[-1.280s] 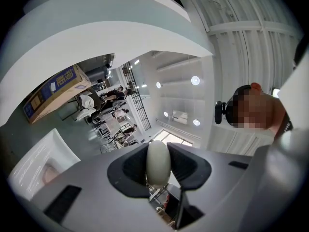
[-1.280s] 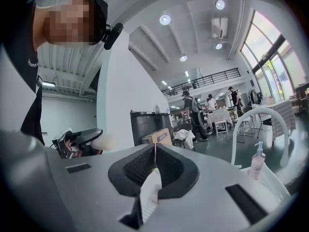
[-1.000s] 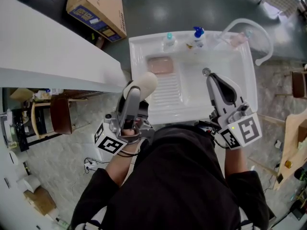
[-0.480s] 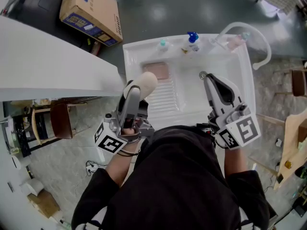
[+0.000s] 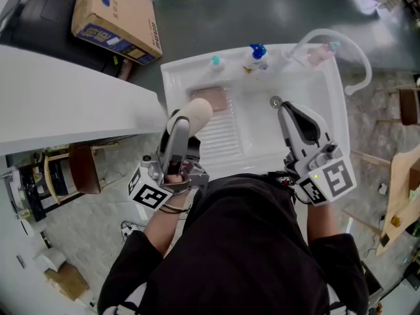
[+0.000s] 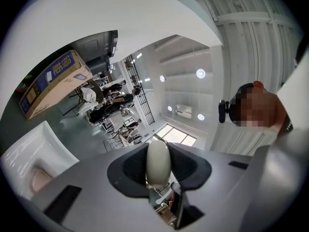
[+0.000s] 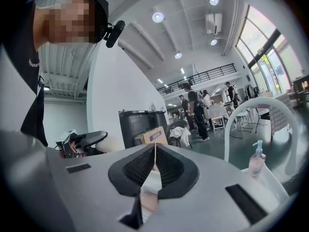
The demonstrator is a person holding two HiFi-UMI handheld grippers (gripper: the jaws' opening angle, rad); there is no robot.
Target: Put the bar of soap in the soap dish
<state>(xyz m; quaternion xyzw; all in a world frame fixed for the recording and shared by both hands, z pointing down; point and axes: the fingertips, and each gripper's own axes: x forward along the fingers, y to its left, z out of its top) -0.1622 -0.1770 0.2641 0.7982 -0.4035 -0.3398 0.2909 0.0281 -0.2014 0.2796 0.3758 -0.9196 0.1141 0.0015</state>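
The left tongs (image 5: 184, 127) are clamped on the bar of soap (image 5: 195, 112), a cream oval that juts past their tips toward the upper part of the head view; in the left gripper view the same soap (image 6: 158, 161) stands on end, pinched between the two dark pads, with the left tongs (image 6: 158, 170) closed on its sides. The soap hangs above the lower left edge of the white sink (image 5: 262, 126), clear of its surface. The pink soap dish (image 5: 213, 99) lies inside the sink at its upper left, at the top of a ribbed slope, just above the soap in the frame and not touching it; it shows again as a pink patch (image 6: 40, 180) at the lower left of the left gripper view. The right tongs (image 5: 284, 109) hover over the right half of the sink with their jaws pressed together and nothing between them, which the right gripper view confirms (image 7: 154, 164). Along the sink's upper rim stand a teal-capped bottle (image 5: 215, 62) and a blue pump bottle (image 5: 254, 56), and a white hose (image 5: 357, 51) arches at the upper right. A cardboard box (image 5: 115, 15) lies on the dark floor at the upper left.
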